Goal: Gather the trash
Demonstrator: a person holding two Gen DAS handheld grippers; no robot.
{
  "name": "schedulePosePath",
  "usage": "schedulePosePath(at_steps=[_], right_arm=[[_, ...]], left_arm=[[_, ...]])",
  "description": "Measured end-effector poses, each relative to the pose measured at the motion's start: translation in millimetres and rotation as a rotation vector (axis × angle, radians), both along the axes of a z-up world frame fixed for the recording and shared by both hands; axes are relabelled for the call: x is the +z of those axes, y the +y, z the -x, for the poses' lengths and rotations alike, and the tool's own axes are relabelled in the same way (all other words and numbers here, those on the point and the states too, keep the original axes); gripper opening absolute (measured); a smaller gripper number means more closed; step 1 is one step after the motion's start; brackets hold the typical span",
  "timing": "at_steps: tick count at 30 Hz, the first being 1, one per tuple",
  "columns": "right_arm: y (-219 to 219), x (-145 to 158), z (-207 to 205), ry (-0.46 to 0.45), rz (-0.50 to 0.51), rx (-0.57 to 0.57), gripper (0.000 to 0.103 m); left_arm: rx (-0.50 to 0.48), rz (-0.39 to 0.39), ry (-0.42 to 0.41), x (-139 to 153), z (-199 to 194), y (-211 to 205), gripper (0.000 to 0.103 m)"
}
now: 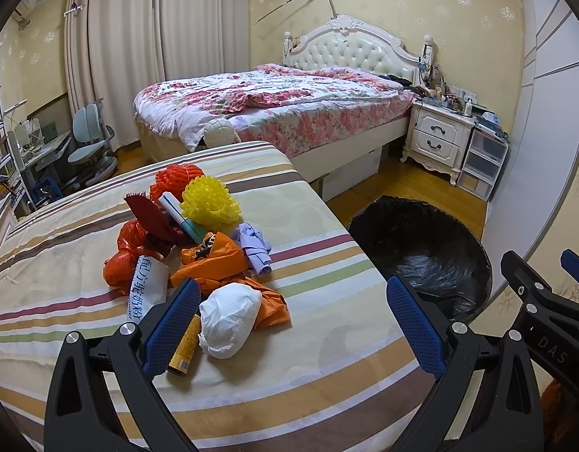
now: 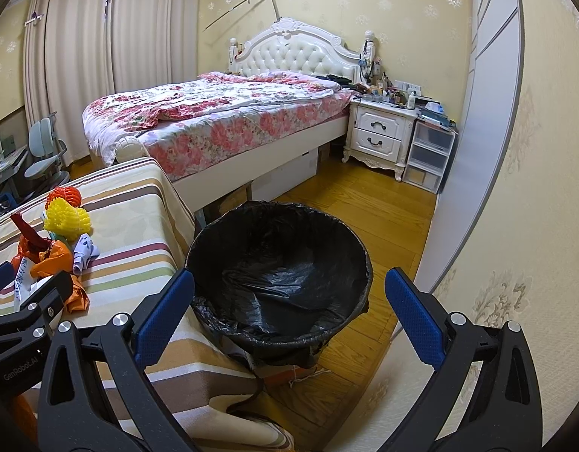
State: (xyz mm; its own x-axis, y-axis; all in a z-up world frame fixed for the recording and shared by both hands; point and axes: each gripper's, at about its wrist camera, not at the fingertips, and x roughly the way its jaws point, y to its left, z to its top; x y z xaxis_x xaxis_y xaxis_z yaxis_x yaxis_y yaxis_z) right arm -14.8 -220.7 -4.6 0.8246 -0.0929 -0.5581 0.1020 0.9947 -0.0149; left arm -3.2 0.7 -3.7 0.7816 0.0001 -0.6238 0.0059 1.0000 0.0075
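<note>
A heap of trash lies on the striped tablecloth (image 1: 319, 384): a white crumpled wad (image 1: 229, 320), an orange plastic bag (image 1: 214, 260), a red bag (image 1: 125, 252), a yellow foam net (image 1: 210, 203), a red foam net (image 1: 176, 179), purple paper (image 1: 255, 248), a white printed packet (image 1: 146, 286) and a yellow tube (image 1: 184, 342). My left gripper (image 1: 293, 320) is open just above the cloth, and the white wad sits by its left finger, untouched. My right gripper (image 2: 289, 316) hangs open and empty over the black-lined bin (image 2: 278, 271) beside the table.
The bin (image 1: 421, 252) stands on the wooden floor (image 2: 383, 211) at the table's right edge. Beyond are a floral bed (image 2: 214, 113), a white nightstand (image 2: 379, 135) and plastic drawers (image 2: 428, 158). A wall panel (image 2: 489, 132) rises on the right. A desk chair (image 1: 89, 143) stands far left.
</note>
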Motion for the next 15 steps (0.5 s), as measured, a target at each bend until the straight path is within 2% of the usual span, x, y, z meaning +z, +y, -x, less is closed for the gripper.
schedulePosePath(at_steps=[15], right_arm=[[-1.8, -0.5, 0.9, 0.003, -0.001, 0.000, 0.099]], left_arm=[[-0.002, 0.001, 0.003, -6.5, -1.6, -3.5, 0.097]])
